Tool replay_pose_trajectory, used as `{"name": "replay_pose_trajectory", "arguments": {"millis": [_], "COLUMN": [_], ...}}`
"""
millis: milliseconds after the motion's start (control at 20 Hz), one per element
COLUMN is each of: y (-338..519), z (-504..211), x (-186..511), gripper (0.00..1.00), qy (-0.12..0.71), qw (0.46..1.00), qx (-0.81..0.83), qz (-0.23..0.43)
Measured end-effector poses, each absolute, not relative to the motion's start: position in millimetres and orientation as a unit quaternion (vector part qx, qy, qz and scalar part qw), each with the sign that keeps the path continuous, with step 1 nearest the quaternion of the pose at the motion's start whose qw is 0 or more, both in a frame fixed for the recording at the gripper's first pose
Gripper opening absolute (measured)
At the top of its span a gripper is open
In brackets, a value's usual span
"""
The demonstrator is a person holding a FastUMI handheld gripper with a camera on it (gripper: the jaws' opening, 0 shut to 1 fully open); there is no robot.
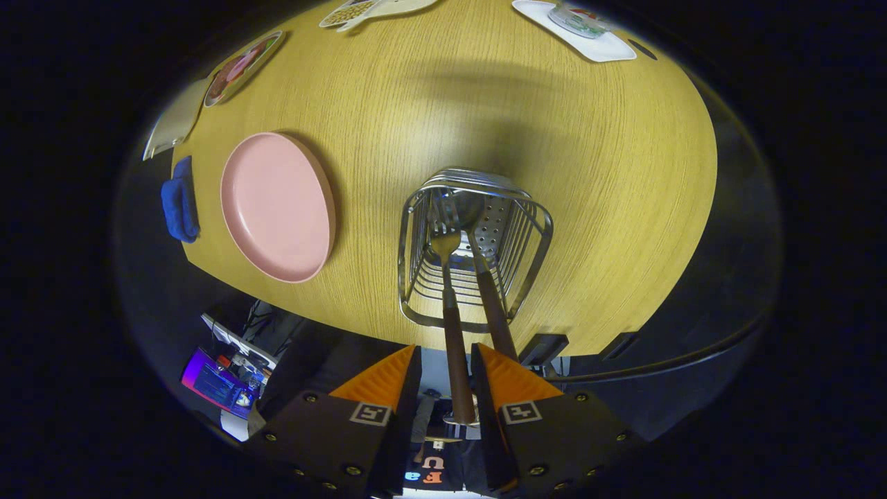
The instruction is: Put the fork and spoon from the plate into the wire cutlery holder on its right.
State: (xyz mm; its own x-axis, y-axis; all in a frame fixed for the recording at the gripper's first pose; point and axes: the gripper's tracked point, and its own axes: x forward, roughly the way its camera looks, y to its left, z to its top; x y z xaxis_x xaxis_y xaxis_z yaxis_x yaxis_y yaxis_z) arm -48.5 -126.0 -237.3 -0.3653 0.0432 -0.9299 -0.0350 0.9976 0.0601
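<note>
Brown-handled, the fork (449, 277) stands with its metal head down inside the wire cutlery holder (474, 253), and its long handle rises out of the holder and passes between the two fingers. The gripper (447, 378) is held above the holder, and the fingers are close to the handle on both sides. If both of them really press on the handle, I cannot tell, because a thin gap seems to remain on the left side.

The spoon (485, 277) is in the same holder, just beside the fork on its right. Its bowl is down near the perforated bottom, and its brown handle leans toward the right finger and ends behind it.

The holder is made of shiny wire and stands upright on the wooden counter (589, 173), near the edge of the counter that is closest to the gripper. The pink plate (277, 206) lies left of the holder, a little apart from it, with nothing on it, and it also reaches close to this near edge.

A blue cloth (180, 199) lies at the left edge of the counter, just beyond the plate. Toward the far edge there are a round dish with a coloured pattern (242, 67) and a white tray (589, 34) near the far right corner.
</note>
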Motion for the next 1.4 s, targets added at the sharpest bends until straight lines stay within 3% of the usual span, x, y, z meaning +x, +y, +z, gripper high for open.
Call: {"name": "replay_pose_trajectory", "arguments": {"millis": [400,900,1050,1400], "y": [-134.7,-150.0,-152.7,-178.8], "z": [-215.3,-184.2,-166.7,-114.8], "x": [-67.7,-105.0,-95.9,-58.5], "gripper": [0.43,0.43,0.43,0.43], "qy": [0.799,0.677,0.591,0.304], "qw": [0.601,0.723,0.787,0.938], "qx": [0.017,0.137,0.176,0.151], "qz": [0.038,0.017,0.013,-0.073]}}
